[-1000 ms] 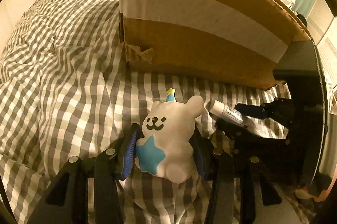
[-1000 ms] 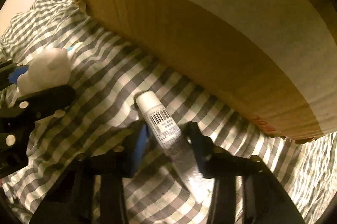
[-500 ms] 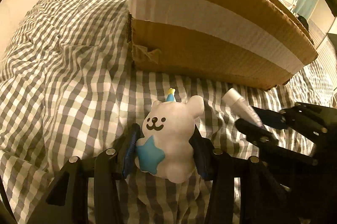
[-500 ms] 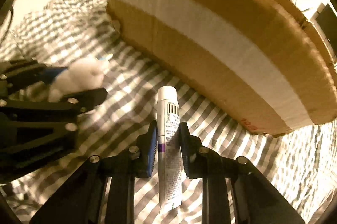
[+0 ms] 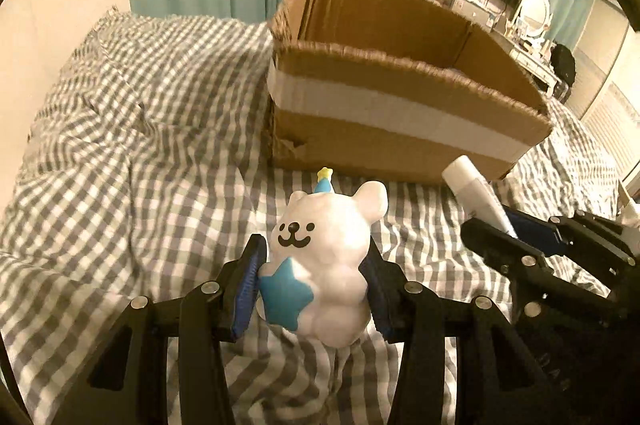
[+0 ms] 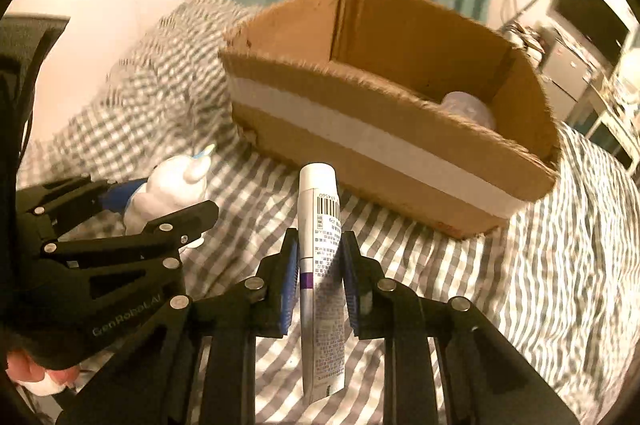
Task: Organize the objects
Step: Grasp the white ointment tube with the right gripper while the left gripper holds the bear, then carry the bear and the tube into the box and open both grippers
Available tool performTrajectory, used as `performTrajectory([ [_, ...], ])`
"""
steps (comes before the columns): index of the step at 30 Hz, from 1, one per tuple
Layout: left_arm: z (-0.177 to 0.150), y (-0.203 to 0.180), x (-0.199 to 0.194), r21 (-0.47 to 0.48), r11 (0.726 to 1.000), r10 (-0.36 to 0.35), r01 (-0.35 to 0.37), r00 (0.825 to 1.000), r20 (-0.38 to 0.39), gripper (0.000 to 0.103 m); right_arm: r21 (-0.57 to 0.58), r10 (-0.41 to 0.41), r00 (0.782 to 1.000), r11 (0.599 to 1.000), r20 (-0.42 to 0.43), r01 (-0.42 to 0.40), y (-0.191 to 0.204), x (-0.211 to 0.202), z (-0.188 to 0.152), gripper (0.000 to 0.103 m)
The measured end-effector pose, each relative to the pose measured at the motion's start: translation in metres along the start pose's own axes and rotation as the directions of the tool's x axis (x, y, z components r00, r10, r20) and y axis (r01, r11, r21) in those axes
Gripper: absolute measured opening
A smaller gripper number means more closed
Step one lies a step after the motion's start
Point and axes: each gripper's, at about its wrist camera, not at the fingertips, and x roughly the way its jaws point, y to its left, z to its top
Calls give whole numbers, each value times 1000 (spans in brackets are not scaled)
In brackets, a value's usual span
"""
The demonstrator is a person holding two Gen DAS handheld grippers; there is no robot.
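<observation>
A: Position of each item relative to its hand-held gripper?

B: White bear toy [image 5: 324, 257] clamped between the blue pads of the left hand-held gripper [image 5: 316, 279], head up, blue star to the front, lifted clear of the checked bed cover [image 5: 132, 153]. White tube [image 6: 320, 257] pinched upright in the right hand-held gripper [image 6: 319, 279], cap end up, crimped end hanging below the pads. Jaws of the left held partway apart by the toy; jaws of the right nearly together, flat on the tube.

A: Placement of the cardboard box [image 5: 400, 121]?

B: On the bed, beyond both hand-held grippers, top open; a pale rounded item [image 6: 468, 109] inside at the far right corner, kind not discernible.

A: Differences from one second earlier?

B: Tube then flat on the cover between loose right jaws; now gripped and raised. Toy already gripped then. Box seen then as a side wall only; now its interior visible from above.

A: Counts?

B: Two hand-held grippers, one toy, one tube, one box, one item within the box.
</observation>
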Motion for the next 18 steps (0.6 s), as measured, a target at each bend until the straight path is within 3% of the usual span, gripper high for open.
performTrajectory([
  [6, -1, 1, -32, 18, 1000, -15, 14, 999, 46, 48, 144, 53, 996, 988, 67, -63, -10, -34, -5, 19],
  [11, 2, 1, -59, 41, 997, -74, 71, 994, 82, 48, 148, 48, 994, 987, 102, -63, -6, -58, -8, 19],
  [18, 20, -4, -94, 103, 991, -97, 82, 984, 149, 48, 107, 37, 979, 993, 199, -59, 3, -99, 10, 19],
])
